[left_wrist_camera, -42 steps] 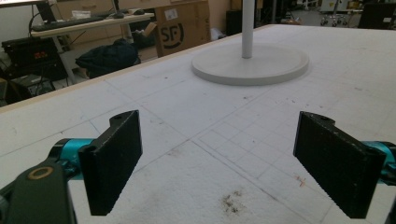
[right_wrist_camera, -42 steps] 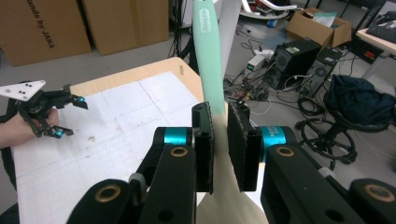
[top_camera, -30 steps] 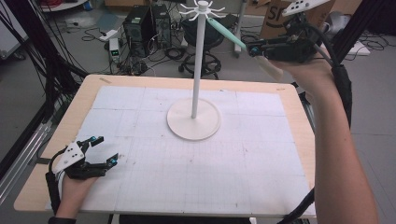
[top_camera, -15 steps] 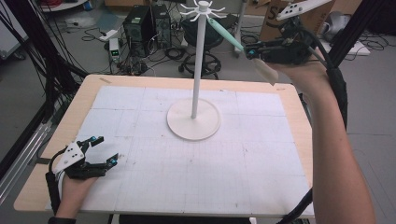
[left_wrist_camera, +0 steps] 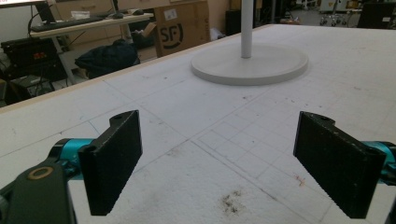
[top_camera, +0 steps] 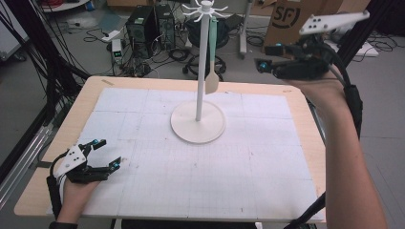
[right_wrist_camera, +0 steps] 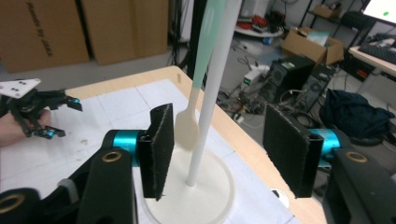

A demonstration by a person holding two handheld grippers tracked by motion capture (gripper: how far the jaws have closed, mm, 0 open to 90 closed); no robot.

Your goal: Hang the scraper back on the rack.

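Observation:
A white stand (top_camera: 199,71) with a round base (top_camera: 198,125) rises from the middle of the table. A spoon (top_camera: 211,81) with a pale green handle and a cream bowl hangs straight down from a hook at the stand's top, close beside the pole. My right gripper (top_camera: 266,57) hovers to the right of it at hook height. Its jaws have just been opening and stand open, with the spoon (right_wrist_camera: 187,130) hanging free beyond the pads. My left gripper (top_camera: 106,153) rests open on the table's near left corner with nothing between its jaws (left_wrist_camera: 224,163).
The white gridded mat (top_camera: 267,157) covers the wooden table (top_camera: 305,119). Past the far edge are computer cases (top_camera: 143,24), cables and a cardboard box (top_camera: 286,19) on the floor. The stand's base (left_wrist_camera: 250,65) lies ahead of the left gripper.
The spoon was held slanting out from the hook by the right gripper; now it hangs straight down by itself. The right gripper opened and drew back to the right and lower. The left gripper stayed put.

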